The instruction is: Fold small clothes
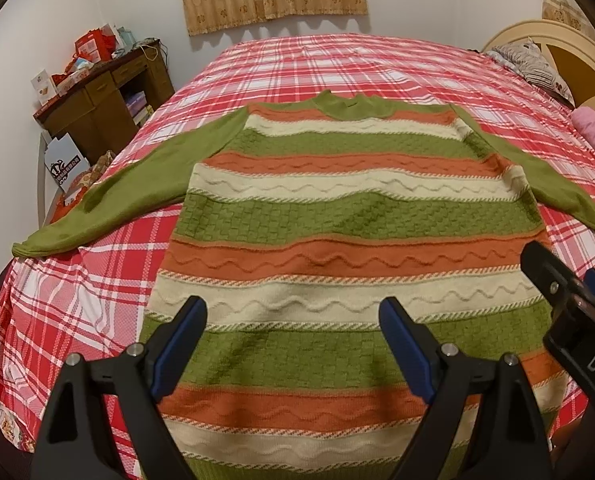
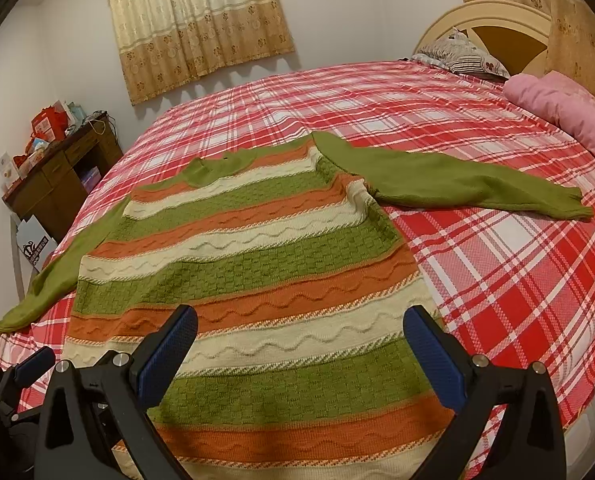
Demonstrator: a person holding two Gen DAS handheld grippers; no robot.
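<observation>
Bed [image 1: 97, 292] with red plaid cover carries the striped sweater [image 1: 337, 216], laid flat, both green sleeves spread outward, neck at the far end. Left gripper [image 1: 293, 344] hangs over the lower body of the sweater, fingers [image 1: 177, 344] spread wide, nothing between them. Right gripper [image 2: 301, 354] over the hem area near the sweater's right edge, fingers likewise spread and empty.

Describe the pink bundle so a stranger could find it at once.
Start at the bed with the red plaid cover and go to the headboard end. The pink bundle lies beside the patterned pillow; it is the only plain pink thing there.
</observation>
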